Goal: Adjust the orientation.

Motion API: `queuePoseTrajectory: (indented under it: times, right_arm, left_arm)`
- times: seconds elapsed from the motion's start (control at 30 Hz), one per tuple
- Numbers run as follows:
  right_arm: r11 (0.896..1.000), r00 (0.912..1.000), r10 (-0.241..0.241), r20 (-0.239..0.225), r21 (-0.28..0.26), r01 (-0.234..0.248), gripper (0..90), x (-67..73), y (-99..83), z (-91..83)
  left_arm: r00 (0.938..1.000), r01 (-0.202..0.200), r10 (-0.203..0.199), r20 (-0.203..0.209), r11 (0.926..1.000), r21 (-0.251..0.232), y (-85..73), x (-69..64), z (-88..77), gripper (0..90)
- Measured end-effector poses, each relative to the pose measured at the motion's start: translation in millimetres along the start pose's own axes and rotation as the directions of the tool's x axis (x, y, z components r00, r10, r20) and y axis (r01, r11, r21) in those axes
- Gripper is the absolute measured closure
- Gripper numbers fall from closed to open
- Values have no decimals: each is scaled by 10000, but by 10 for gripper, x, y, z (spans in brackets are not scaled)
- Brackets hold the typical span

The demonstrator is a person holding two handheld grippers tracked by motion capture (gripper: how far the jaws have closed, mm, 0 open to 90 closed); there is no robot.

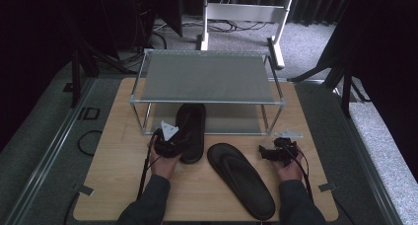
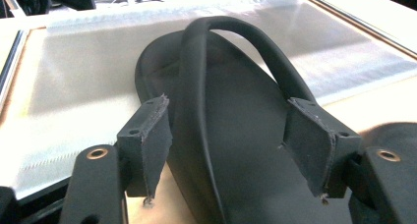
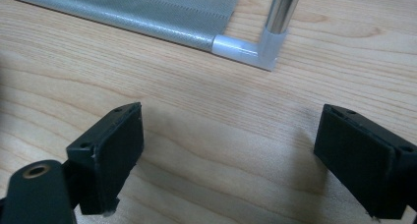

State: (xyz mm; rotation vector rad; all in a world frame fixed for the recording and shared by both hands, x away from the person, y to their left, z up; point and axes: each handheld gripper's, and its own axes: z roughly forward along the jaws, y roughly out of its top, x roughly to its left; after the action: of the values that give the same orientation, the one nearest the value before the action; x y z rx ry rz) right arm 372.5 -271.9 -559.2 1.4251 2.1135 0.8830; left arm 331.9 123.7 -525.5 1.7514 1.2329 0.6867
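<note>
Now | left gripper [image 2: 231, 145] fingers apart, straddling sandal [image 2: 236, 150] strap, not pressing | right gripper [image 3: 228, 160] fingers wide, empty

A lab or recording studio: black curtains [image 1: 44, 32] surround the wooden surface [image 1: 118, 185], cables [image 1: 231, 25] trail across grey carpet [image 1: 305, 42], beside stand legs [image 1: 340, 77].

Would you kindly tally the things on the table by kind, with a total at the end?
Black flip-flops: 2, one partly on the rack's lower shelf between the left gripper's open jaws, the other lying on the table
Two-tier shoe rack: 1
Handheld grippers: 2, counting the right gripper
Total: 5
</note>
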Motion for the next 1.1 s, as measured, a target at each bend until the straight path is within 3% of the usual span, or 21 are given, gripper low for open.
queuePoseTrajectory:
  times: [0.23,0.37,0.43,0.6,0.67,0.83,1.1]
  right_arm:
    - [10000,10000,-2,-2,0,2,111,0,0,0]
    - [10000,10000,-10,-19,8,10,111,1,-1,-2]
    - [10000,10000,-11,-20,7,11,111,1,-1,-2]
    - [10000,10000,-10,-19,7,10,111,1,-1,-2]
    - [10000,10000,-11,-19,8,11,111,1,-1,-2]
    - [10000,10000,-10,-20,7,10,111,1,-1,-2]
    - [10000,10000,-7,-17,7,7,111,1,-1,-2]
  left_arm:
    - [9993,219,-214,301,9996,-166,-94,-88,-239,274]
    - [9988,-247,255,417,9995,-210,-142,-150,-372,224]
    - [9977,-271,278,615,9996,-120,-210,-144,-432,210]
    - [9974,-413,401,607,9990,185,-305,-152,-480,197]
    - [9961,-482,450,761,9980,410,-403,-212,-558,189]
    - [9930,-892,813,858,9918,919,-501,-285,-537,194]
    - [9920,-981,876,908,9881,1181,-524,-284,-434,252]
